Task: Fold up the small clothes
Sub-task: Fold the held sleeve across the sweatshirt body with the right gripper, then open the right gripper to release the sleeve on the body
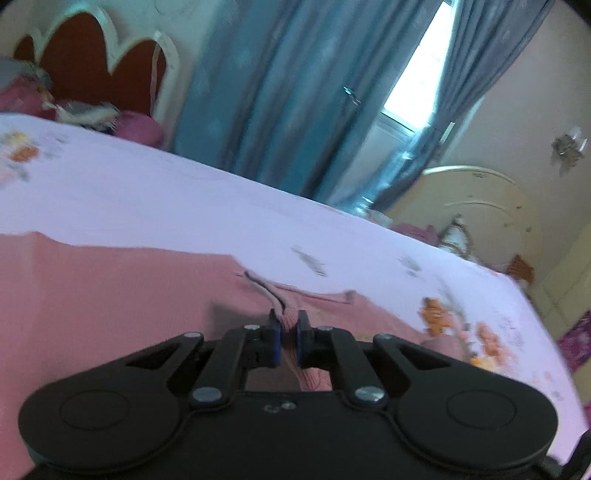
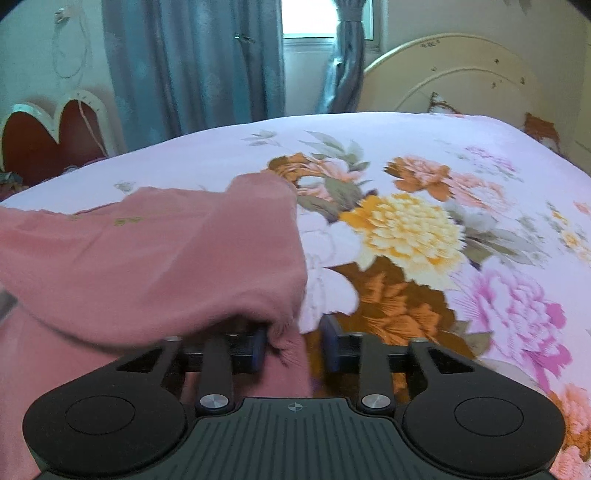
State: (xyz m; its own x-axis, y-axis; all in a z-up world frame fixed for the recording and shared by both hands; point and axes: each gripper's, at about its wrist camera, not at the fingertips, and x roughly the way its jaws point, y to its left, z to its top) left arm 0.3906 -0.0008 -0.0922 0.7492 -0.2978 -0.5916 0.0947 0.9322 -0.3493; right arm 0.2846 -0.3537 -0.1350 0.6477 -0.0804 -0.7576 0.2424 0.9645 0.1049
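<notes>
pink garment (image 2: 155, 258) lies on the bed (image 2: 406, 140), over a lilac sheet with big orange, yellow and pink flowers. left gripper (image 1: 287, 338) has its fingers pressed together, pinching a ribbed edge of the garment. right gripper (image 2: 295, 347) fingers look spread in this blurred frame, a fold of the cloth between them, left pad touching it. blue curtains (image 1: 280, 92) hang by a bright window (image 2: 310, 18); cream headboard (image 2: 450, 74), red heart-shaped panel (image 1: 92, 62), pale walls.
</notes>
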